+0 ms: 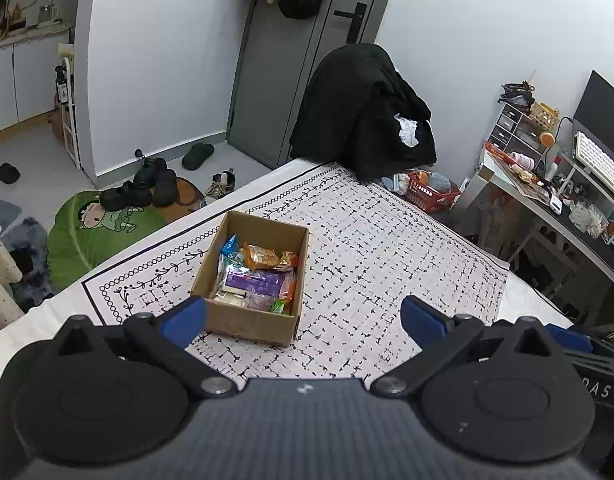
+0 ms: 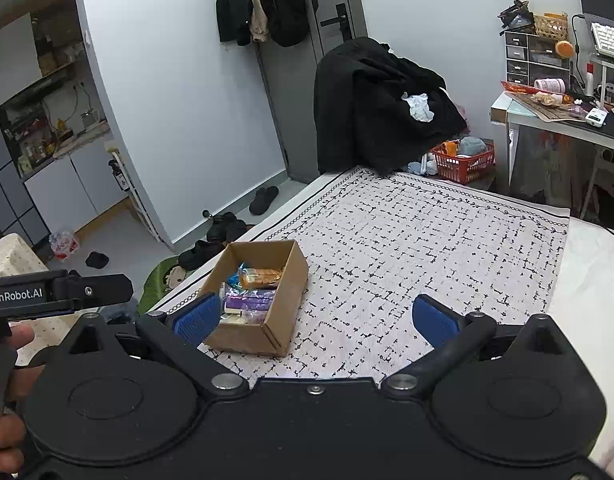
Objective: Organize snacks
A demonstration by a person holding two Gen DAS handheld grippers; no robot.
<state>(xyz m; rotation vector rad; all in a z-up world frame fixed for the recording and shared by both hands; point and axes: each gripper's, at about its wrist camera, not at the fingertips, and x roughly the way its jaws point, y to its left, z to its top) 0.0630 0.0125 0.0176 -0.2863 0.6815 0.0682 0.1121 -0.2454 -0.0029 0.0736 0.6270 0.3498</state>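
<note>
The bed [image 1: 387, 240], spread with a black-and-white patterned cloth [image 2: 407, 248], fills most of what I see, and the box [image 1: 259, 320] sits on it toward the near left edge, open at the top. Inside lie the snacks [image 1: 259, 276]: a purple pack, an orange pack of biscuits, a blue wrapper, a green one in the near corner. No snack lies loose on the cloth. I judge the sorting nearly done or at a check. My left tool [image 1: 303, 316] and right tool [image 2: 327, 320] both hang above the cloth, spread wide, empty. Next I'd reach into the box only if a pack needs straightening.
</note>
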